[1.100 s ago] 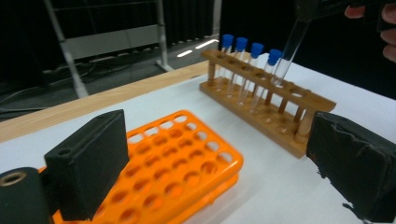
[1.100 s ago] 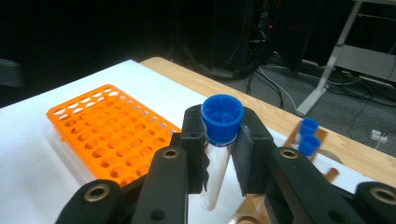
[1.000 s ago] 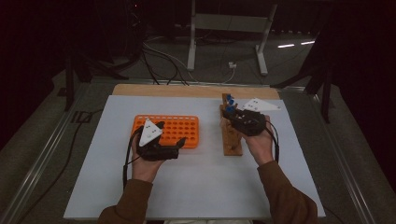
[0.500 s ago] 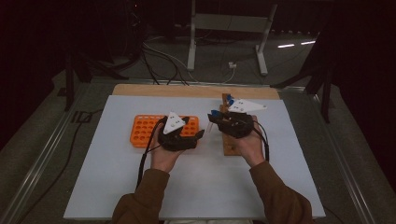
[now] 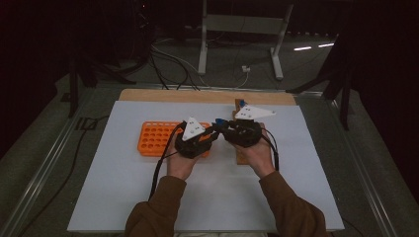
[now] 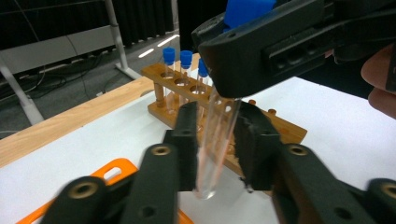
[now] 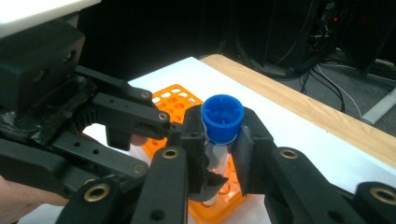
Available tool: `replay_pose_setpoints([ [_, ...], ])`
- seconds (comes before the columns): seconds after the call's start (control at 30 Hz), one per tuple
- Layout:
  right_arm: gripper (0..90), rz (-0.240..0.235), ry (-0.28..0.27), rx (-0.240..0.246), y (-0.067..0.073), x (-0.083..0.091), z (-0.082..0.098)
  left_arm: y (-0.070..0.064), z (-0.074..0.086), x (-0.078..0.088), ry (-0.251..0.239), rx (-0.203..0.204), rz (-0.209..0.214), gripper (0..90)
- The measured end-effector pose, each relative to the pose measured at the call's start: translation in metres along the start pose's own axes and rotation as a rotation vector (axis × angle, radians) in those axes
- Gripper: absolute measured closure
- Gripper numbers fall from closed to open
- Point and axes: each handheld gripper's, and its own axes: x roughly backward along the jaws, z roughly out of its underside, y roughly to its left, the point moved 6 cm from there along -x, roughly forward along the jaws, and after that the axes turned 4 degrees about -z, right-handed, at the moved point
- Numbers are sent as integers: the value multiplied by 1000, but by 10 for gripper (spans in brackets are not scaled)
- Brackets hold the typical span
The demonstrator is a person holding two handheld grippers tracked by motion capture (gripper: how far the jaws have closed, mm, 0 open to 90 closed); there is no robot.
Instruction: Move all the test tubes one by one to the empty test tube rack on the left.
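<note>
A smooth white sheet covers the counter (image 5: 123,197), with a strip of pale wood showing along its far edge. On it lies a flat orange plastic rack (image 5: 154,138), a rectangle with rounded corners pierced by rows of round holes. Near it, on the person's right side, stands a narrow wooden rack (image 6: 275,126) of two slats joined by turned pegs, with three clear tubes with blue caps (image 6: 186,58) upright at its far end. Between the racks, above the sheet, the two black hand-held grippers meet tip to tip. The right hand-held gripper (image 7: 223,140) is clamped on the ribbed blue cap end of a clear, round-bottomed test tube (image 6: 215,144). The left hand-held gripper (image 6: 215,140) has just been closing, and its pads now sit against the glass lower down. The tube's long axis runs close to upright, slightly tilted, cap uppermost and rounded end pointing at the sheet. I can read no writing anywhere.
</note>
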Motion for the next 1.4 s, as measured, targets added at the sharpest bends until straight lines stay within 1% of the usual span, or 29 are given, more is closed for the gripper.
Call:
replay_pose_setpoints([
  [0.03, 762, 0, -1, 0, 0, 0, 0, -2, 0, -1, 3, -14, 9, 754],
  [0.07, 762, 0, 0, 0, 0, 0, 0, -2, 0, -1, 3, -14, 9, 766],
  [0.1, 761, -2, 1, -3, 0, 0, 0, -3, 0, -1, 6, -30, 10, 773],
  [0.17, 758, -4, 0, -4, 0, 0, 0, -4, 0, -1, 5, -32, 11, 780],
  [0.27, 600, -24, -25, -32, -2, 3, -2, -2, 1, -2, 8, -28, 10, 782],
  [0.37, 417, -2, -37, -30, -4, 8, -3, 2, 2, -2, 10, -18, -1, 783],
  [0.4, 417, -2, -37, -30, -4, 8, -3, 2, 2, -2, 10, -18, -1, 784],
  [0.43, 317, 28, -41, -23, -7, 11, -3, 4, 2, -1, 7, -16, -5, 784],
  [0.47, 317, 28, -41, -23, -7, 11, -3, 5, 1, -1, 4, -11, -8, 784],
  [0.5, 238, 49, -48, -28, -10, 15, -3, 8, 1, 0, -3, -2, -16, 783],
  [0.57, 165, 80, -53, -30, -14, 20, -3, 10, 1, 1, -6, 5, -20, 784],
  [0.63, 137, 109, -54, -33, -18, 24, -1, 13, 3, 2, -11, 20, -26, 783],
  [0.67, 137, 109, -54, -33, -18, 24, -1, 13, 3, 2, -11, 20, -26, 784],
  [0.7, 77, 126, -59, -35, -21, 29, 1, 15, 4, 2, -13, 26, -26, 783],
  [0.73, 52, 138, -58, -31, -23, 31, 2, 16, 5, 2, -12, 33, -26, 783],
  [0.8, 30, 156, -57, -30, -26, 35, 5, 18, 8, 2, -7, 42, -26, 783],
  [0.83, 30, 156, -57, -30, -26, 35, 5, 19, 10, 1, -4, 48, -27, 783],
  [0.87, 19, 173, -57, -26, -29, 39, 8, 20, 12, 1, -3, 53, -27, 784],
  [0.93, 14, 176, -56, -25, -30, 40, 10, 21, 15, 0, -2, 68, -25, 784],
  [0.97, 2, 193, -55, -26, -32, 43, 13, 21, 17, -1, 0, 72, -26, 784],
  [1.23, 2, 195, -59, -26, -34, 49, 19, 24, 32, -6, 20, 95, -33, 784],
  [1.4, 3, 205, -58, -21, -33, 51, 22, 25, 41, -9, 31, 108, -42, 783],
])
